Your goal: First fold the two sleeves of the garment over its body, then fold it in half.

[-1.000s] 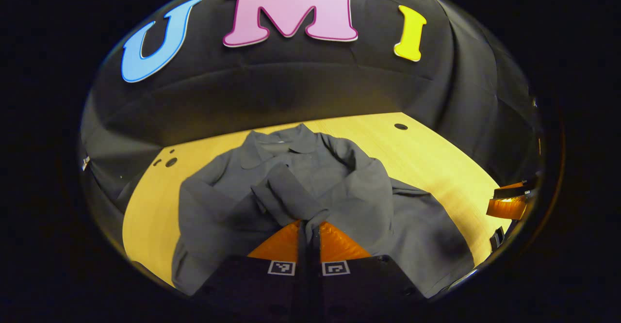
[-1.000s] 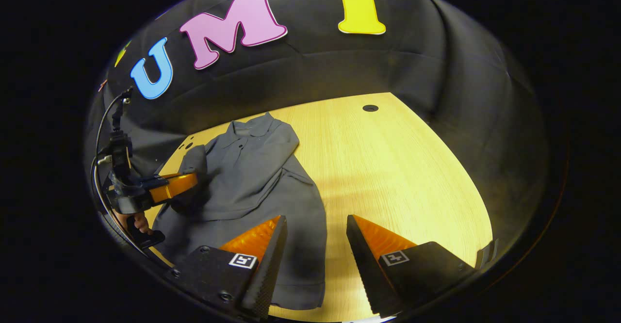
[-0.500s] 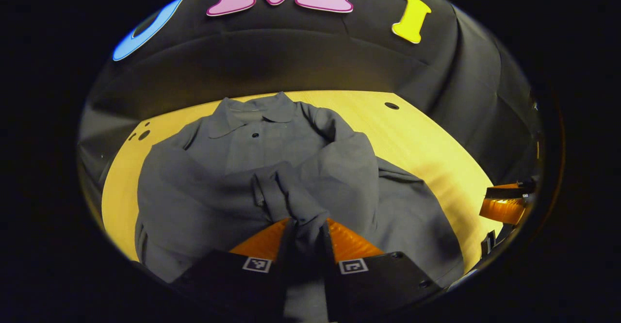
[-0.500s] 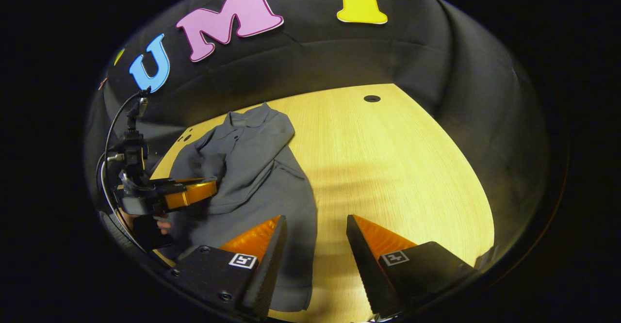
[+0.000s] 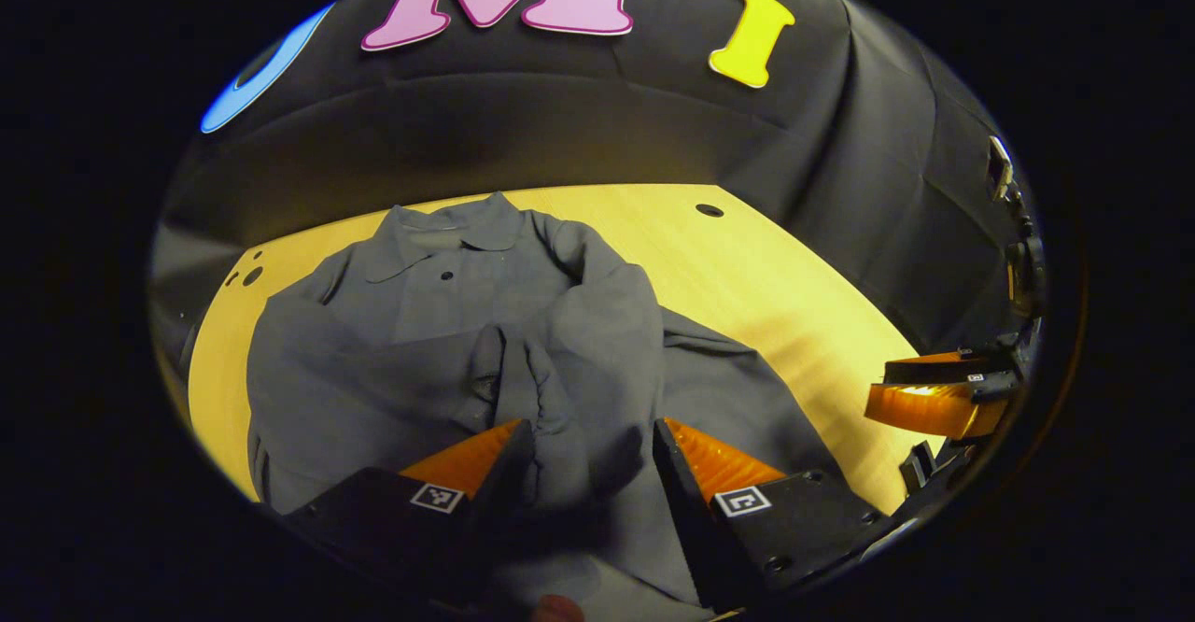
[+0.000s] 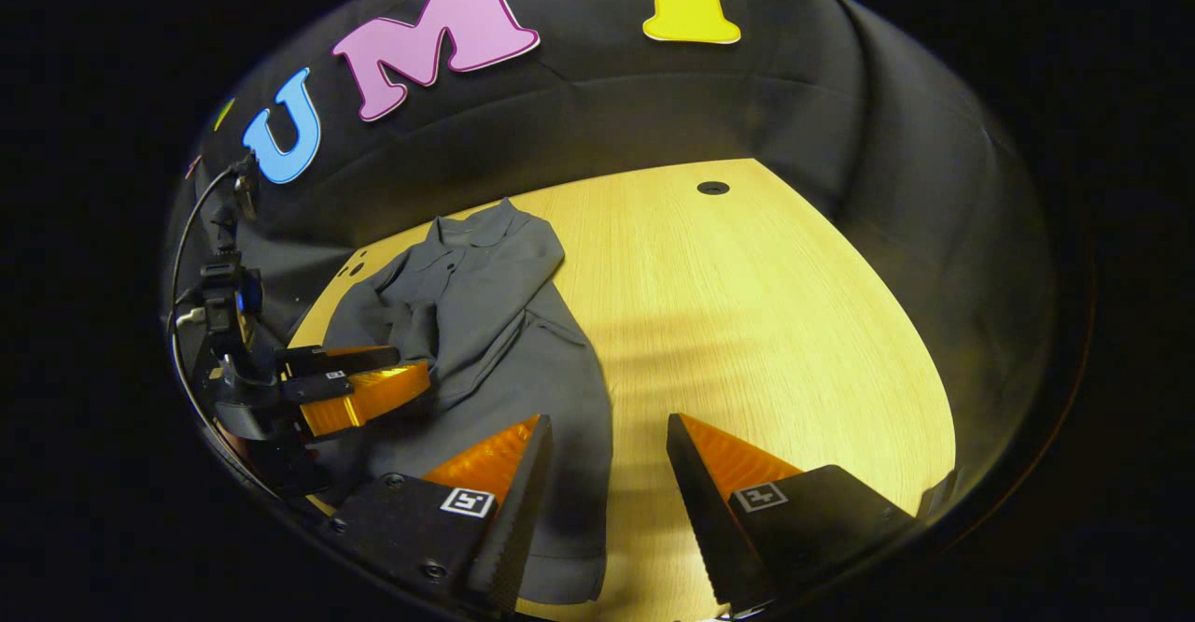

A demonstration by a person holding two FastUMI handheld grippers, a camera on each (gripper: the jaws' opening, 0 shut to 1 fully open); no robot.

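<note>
A grey collared shirt (image 5: 448, 323) lies flat on the wooden table (image 5: 794, 295), collar toward the far wall, with both sleeves folded in over its body. The left sleeve's cuff (image 5: 523, 374) rests on the chest just ahead of my left gripper (image 5: 588, 435), which is open and holds nothing. In the right gripper view the shirt (image 6: 485, 323) lies at the left, and my right gripper (image 6: 607, 426) stands open above its lower right edge. My left gripper (image 6: 364, 387) hovers over the shirt's near left part. The right gripper (image 5: 934, 398) shows at the far right of the left gripper view.
Bare wood stretches to the right of the shirt (image 6: 775, 323). A round hole (image 6: 712, 188) sits near the table's far right corner, and small holes (image 5: 252, 275) near its far left. Black cloth walls close in the table at the back and sides.
My left gripper has opened and let go of the left sleeve, which now lies on the shirt's body. The gripper has drawn back a little. The right gripper has barely moved.
</note>
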